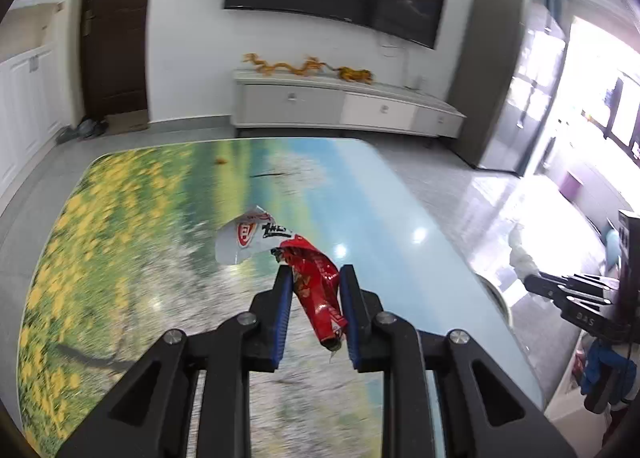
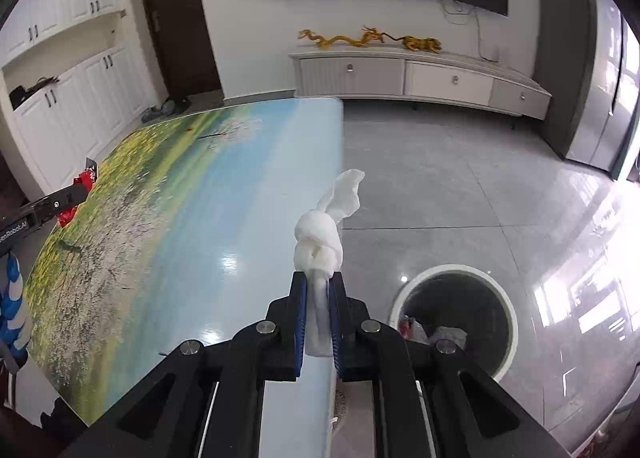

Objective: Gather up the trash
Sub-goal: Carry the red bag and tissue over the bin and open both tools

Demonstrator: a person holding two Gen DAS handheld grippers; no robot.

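My left gripper is shut on a crumpled red snack wrapper and holds it above the landscape-print table. A white and red wrapper lies on the table just beyond the fingertips. My right gripper is shut on a knotted white tissue over the table's right edge. A round white-rimmed trash bin with some trash inside stands on the floor to the lower right of it. The left gripper with the red wrapper also shows in the right wrist view, at far left.
A small orange scrap and a dark twig-like bit lie at the table's far end. A white TV cabinet stands against the far wall. Grey tiled floor lies right of the table. The right gripper shows at the left view's right edge.
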